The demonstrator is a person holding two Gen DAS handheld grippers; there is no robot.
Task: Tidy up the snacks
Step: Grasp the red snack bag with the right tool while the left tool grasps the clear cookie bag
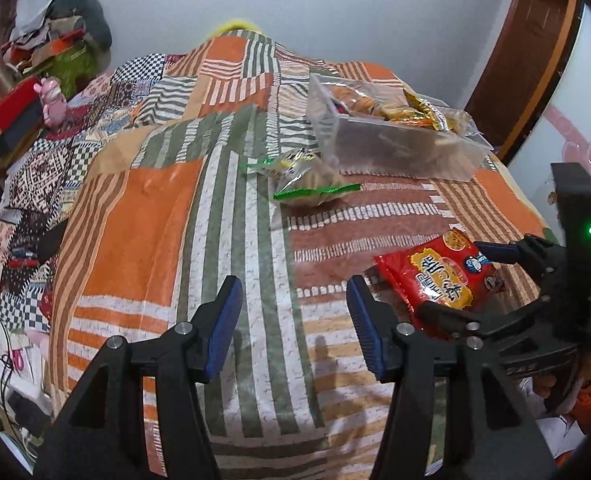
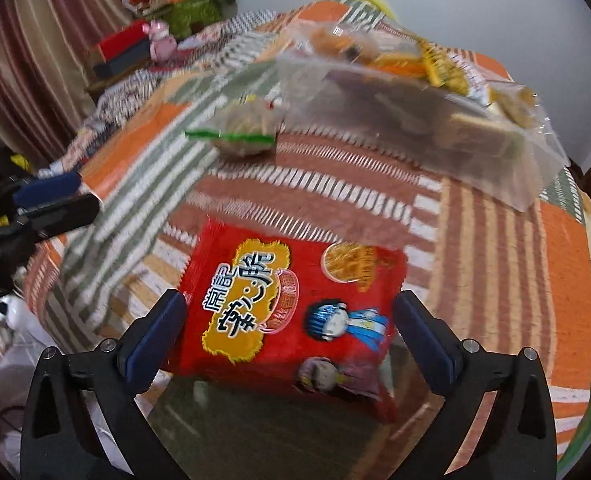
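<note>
Where the patchwork quilt (image 1: 143, 208) meets the white wall (image 1: 375, 8), both jaws gape (red packet (image 2: 295, 312) seemingly loose).

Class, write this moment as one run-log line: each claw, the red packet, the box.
left claw: open, empty | right claw: open around red packet | clear box: holds snacks

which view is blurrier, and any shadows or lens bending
Right wrist view: motion-smeared, the clear snack box and green-sealed packet streaked, red snack packet sharper. Left wrist view: mostly crisp, tongs' shadows on the patchwork bedspread; fisheye bends the door frame.
</note>
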